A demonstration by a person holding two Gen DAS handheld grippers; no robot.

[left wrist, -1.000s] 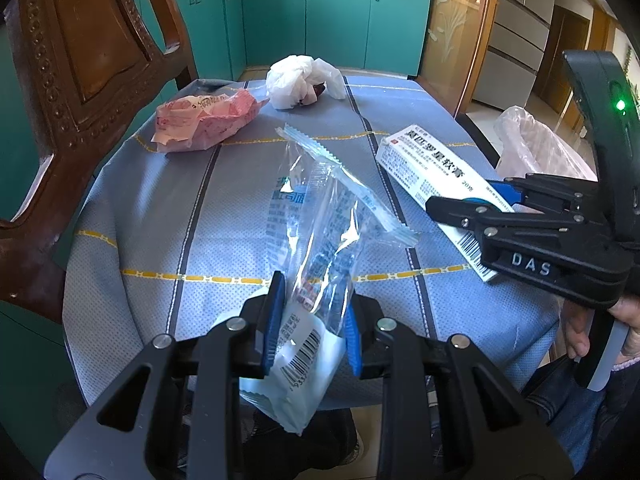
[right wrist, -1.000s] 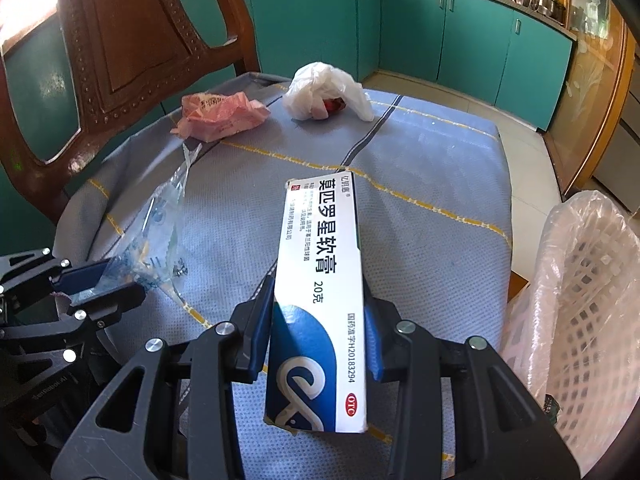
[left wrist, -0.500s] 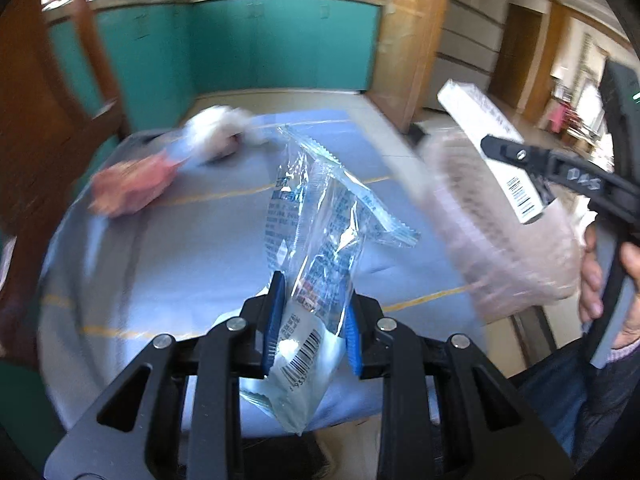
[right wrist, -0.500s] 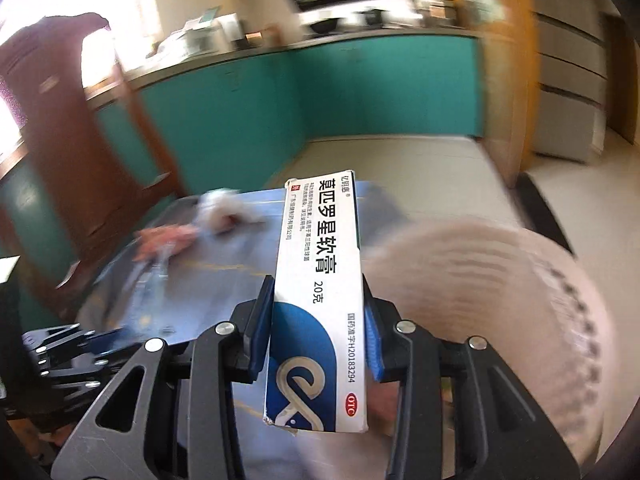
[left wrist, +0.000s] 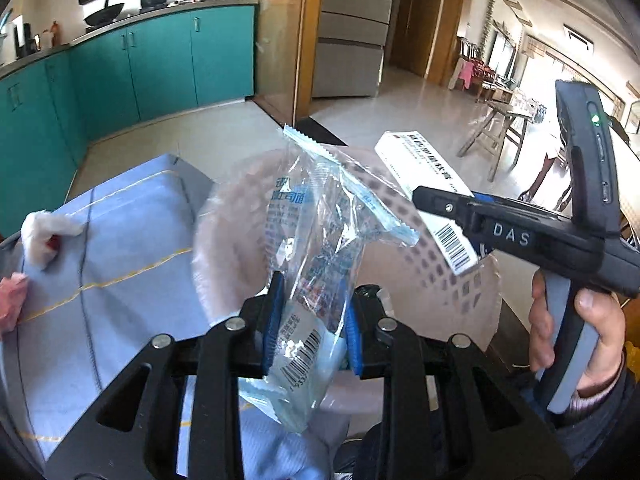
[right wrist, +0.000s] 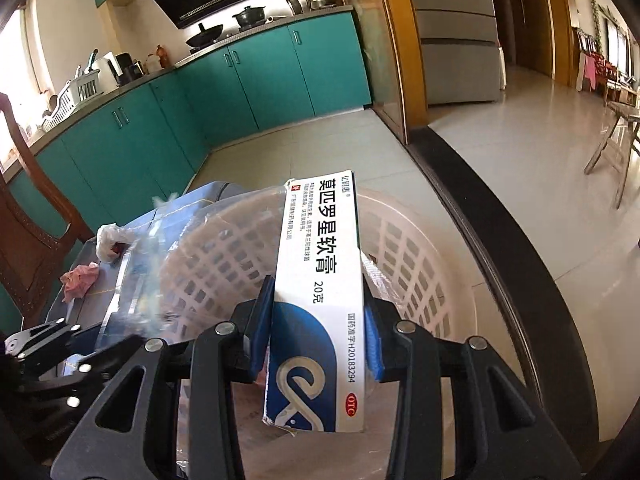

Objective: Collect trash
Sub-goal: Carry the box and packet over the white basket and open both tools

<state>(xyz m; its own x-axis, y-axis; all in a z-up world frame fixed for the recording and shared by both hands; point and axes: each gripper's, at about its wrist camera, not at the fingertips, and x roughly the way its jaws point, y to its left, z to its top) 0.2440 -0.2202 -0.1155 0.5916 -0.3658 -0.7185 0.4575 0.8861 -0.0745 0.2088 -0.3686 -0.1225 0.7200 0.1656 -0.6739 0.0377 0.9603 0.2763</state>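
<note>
My left gripper [left wrist: 314,324] is shut on a clear plastic wrapper [left wrist: 320,240] with blue print and a barcode, held over the rim of a white lattice basket [left wrist: 224,248] lined with a clear bag. My right gripper [right wrist: 318,332] is shut on a white and blue ointment box [right wrist: 320,280] and holds it above the basket's opening [right wrist: 412,264]. The box [left wrist: 424,184] and right gripper [left wrist: 452,216] also show in the left wrist view, to the right of the wrapper. The left gripper [right wrist: 60,344] shows at the lower left of the right wrist view.
A table with a blue-grey cloth [left wrist: 132,240] lies left of the basket. On it are a crumpled white tissue [left wrist: 44,228] and a pink wrapper [left wrist: 12,300]. A wooden chair [right wrist: 24,240] stands at the left. Teal cabinets [right wrist: 240,80] line the back wall.
Both grippers have swung right, from over the table to over the basket, each still holding its item. The tissue and pink wrapper now lie far left.
</note>
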